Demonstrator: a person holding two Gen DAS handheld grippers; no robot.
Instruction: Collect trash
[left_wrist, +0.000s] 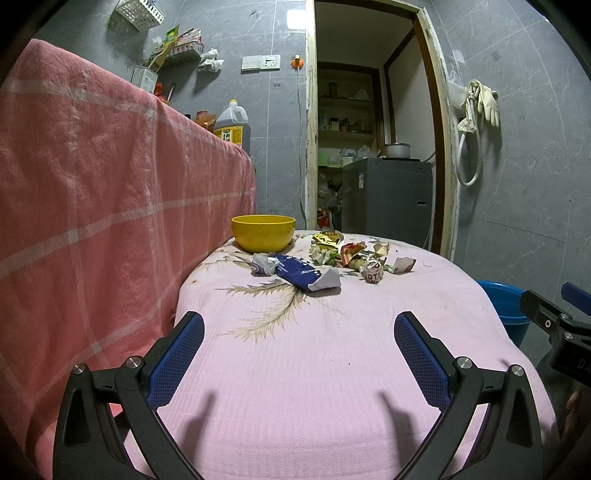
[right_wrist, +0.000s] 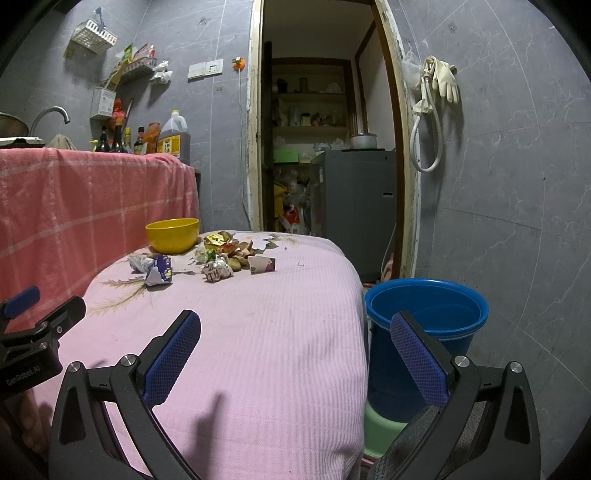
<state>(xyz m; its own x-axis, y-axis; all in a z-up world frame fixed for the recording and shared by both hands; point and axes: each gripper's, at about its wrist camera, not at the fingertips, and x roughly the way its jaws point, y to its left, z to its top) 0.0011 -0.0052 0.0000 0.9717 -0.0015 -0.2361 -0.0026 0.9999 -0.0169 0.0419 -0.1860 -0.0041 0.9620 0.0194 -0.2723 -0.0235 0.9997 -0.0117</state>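
Surface (left_wrist: 332, 369) draped in pink ribbed cloth with brown feather print. Yellow bowl (left_wrist: 263, 232) sits at far left edge. Just beside it, at far end: crumpled silver wrapper (left_wrist: 263, 264) touching blue packet (left_wrist: 301, 275); loose pile of crumpled wrappers (left_wrist: 338, 249); white paper ball with red print (left_wrist: 372, 271); small torn carton piece (left_wrist: 402, 265). Near half bare.

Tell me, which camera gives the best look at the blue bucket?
The right wrist view: the blue bucket shows its whole rim, its inside and most of its wall, beside the pink-covered table. The left wrist view catches only a slice at the table's right edge, partly hidden by the right gripper.
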